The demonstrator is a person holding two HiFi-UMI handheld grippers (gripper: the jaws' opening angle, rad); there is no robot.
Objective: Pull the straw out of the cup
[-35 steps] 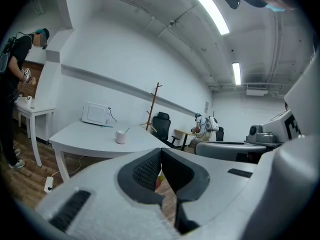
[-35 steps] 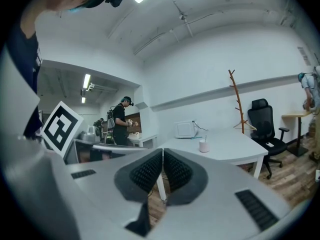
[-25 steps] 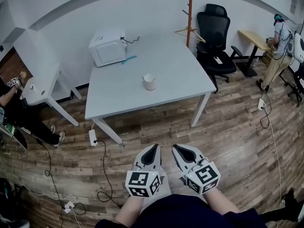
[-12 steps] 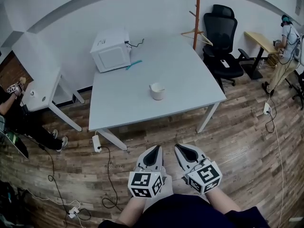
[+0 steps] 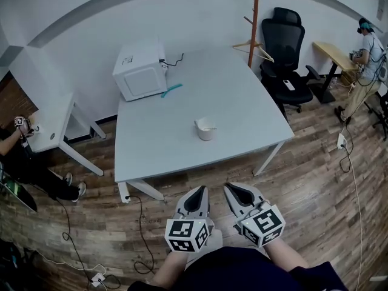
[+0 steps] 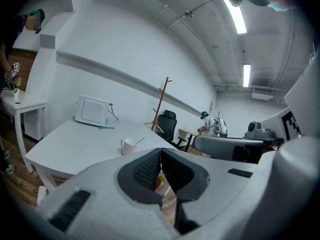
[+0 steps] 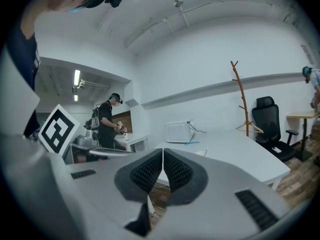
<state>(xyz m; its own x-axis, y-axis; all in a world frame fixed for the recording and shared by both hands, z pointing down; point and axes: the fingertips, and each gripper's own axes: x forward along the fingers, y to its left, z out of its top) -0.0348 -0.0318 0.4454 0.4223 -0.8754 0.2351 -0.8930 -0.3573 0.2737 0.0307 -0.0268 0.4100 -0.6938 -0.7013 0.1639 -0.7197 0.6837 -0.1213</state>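
A white cup with a thin straw leaning in it stands on the white table, towards its near edge. The left gripper view shows the same cup and straw beyond the jaws. Both grippers are held side by side over the wooden floor, short of the table and pointing at it. My left gripper is shut with nothing in it. My right gripper is shut and empty too. In the right gripper view the cup is a small shape just right of the jaws.
A white microwave and a blue object sit at the table's far left. A coat stand and black office chair are behind the table. A side table and a person are at left, another person at far right. Cables lie on the floor.
The table and cup have come nearer and lower in the head view as the person walks towards them. Both grippers stay shut and side by side.
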